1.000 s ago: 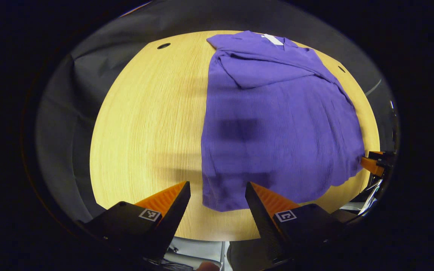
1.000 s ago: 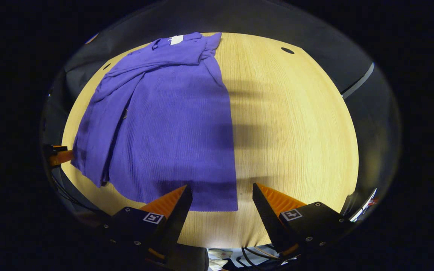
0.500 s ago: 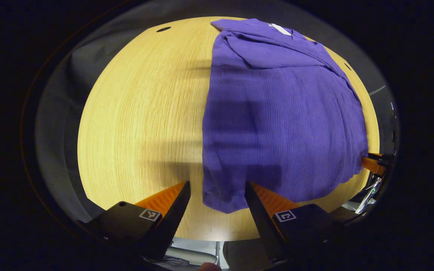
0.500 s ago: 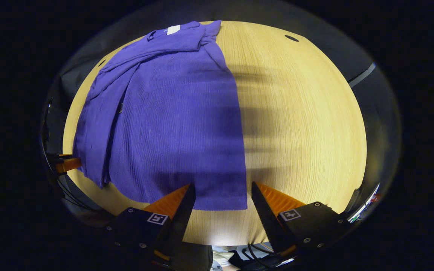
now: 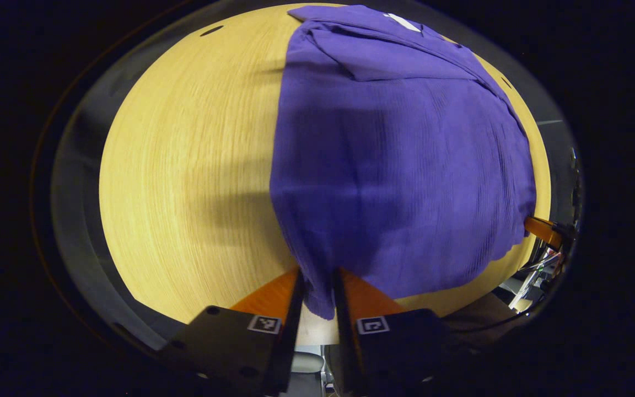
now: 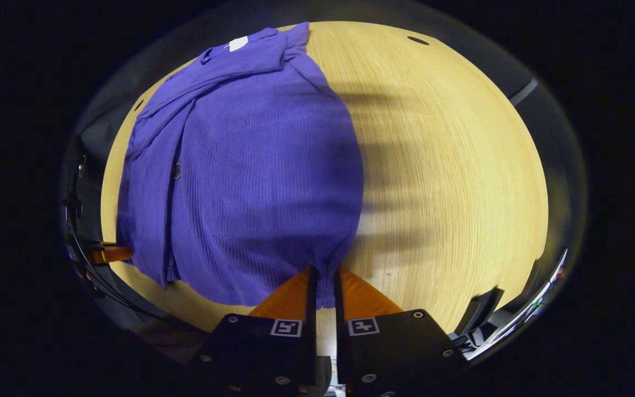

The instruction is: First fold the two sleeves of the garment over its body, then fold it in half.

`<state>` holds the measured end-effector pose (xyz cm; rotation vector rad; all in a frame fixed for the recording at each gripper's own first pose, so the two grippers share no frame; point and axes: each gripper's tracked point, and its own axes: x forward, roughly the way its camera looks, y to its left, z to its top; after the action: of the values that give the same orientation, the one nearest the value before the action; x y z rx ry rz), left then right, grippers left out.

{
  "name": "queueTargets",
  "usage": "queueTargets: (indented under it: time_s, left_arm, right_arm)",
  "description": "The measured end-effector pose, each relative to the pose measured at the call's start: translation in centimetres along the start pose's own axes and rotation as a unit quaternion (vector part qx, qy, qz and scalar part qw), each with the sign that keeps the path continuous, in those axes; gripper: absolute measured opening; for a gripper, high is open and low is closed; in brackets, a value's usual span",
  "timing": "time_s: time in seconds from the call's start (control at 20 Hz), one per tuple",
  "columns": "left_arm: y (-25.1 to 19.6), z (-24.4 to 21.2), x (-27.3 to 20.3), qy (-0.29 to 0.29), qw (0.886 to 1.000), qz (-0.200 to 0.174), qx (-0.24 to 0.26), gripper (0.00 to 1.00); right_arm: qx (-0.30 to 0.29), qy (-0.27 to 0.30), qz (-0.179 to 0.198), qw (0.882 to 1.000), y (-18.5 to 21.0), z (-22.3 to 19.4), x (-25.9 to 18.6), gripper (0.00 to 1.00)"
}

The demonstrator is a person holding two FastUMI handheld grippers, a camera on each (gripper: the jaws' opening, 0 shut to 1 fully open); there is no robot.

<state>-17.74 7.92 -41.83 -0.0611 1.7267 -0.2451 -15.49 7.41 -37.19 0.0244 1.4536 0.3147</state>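
- Left tongs (image 5: 317, 286): closed down to a narrow gap with the near left hem corner of the purple shirt (image 5: 400, 165) pinched between the fingers; cloth drawn up into a small peak there, so judged already held clear of the wood.
- Shirt lying lengthwise on the round wooden table (image 5: 185, 165), collar and white neck label (image 5: 403, 22) at the far end, both sleeves already laid across the chest near the collar.
- Seen from the right gripper view, same shirt (image 6: 251, 165) spread flat, with a long lengthwise ridge of cloth along its left side.
- Right tongs (image 6: 322, 286): likewise nearly closed, clamping the near right hem corner, fabric gathered into the pinch.
- Step in hand, by judgement: the halving fold, hem carried toward the collar.
- Best done by raising both corners together and level, keeping the hem taut between them to avoid sagging in the middle.
- Worth carrying forward low in an arc, so the folded sleeves are not dragged out of place.
- Landing the hem edge square on the shoulder line, then opening both tongs together, should leave a neat fold.
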Motion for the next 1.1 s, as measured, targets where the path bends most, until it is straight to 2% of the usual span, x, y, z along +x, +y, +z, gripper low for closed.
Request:
queueTargets:
  time_s: [0.1,0.15,0.3,0.45,0.8,1.1]
  left_arm:
    - [-0.2,0.0,-0.1,0.001,1.0,-0.01,-0.003,0.1]
    - [-0.2,0.0,-0.1,0.002,1.0,-0.01,-0.005,0.09]
    - [0.0,0.2,-1.3,-0.006,1.0,-0.008,-0.02,0.07]
    - [-0.6,1.7,-4.1,-0.033,0.999,-0.013,-0.01,0.07]
    - [-2.5,6.5,-11.0,-0.113,0.993,-0.034,0.023,0.07]
    - [-2.9,11.8,-15.3,-0.165,0.985,-0.033,0.035,0.07]
  right_arm:
    - [0.014,-0.006,0.014,1.0,0.2,0.3,-0.1,0.13]
    - [0.024,-0.007,0.018,1.0,0.2,0.3,0.1,0.09]
    - [0.051,-0.019,0.027,0.998,0.5,1.0,-0.9,0.07]
    - [0.03,-0.037,0.028,0.998,0.7,2.0,-3.0,0.07]
    - [0.006,-0.105,0.058,0.993,3.8,8.2,-9.1,0.06]
    - [-0.014,-0.15,0.077,0.986,5.6,13.2,-13.1,0.06]
